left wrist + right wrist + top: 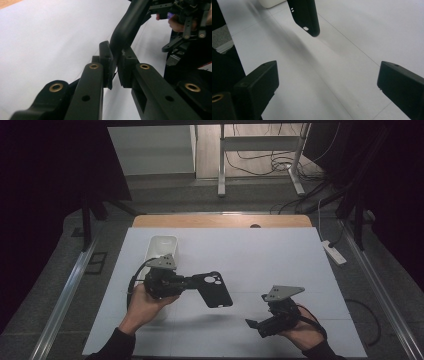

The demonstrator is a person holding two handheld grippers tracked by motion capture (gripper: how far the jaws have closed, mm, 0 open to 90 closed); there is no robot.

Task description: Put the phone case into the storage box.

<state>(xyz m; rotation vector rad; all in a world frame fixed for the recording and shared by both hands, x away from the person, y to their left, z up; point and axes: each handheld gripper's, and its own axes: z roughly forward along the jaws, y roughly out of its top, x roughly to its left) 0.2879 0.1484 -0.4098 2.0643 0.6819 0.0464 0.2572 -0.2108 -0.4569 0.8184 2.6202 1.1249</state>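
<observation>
High view: left claw grips unmarked black phone case; right claw gapes empty.

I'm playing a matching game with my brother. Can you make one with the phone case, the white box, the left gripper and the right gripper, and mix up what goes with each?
Things:
1. phone case
2. white box
3. left gripper
4. right gripper

Descriptions:
A. jaws wide apart, nothing between them
B. black, held up off the table by one edge
C. jaws shut on an edge of the phone case
D. sits on the table behind the left hand

Pairs: 1-B, 2-D, 3-C, 4-A
</observation>
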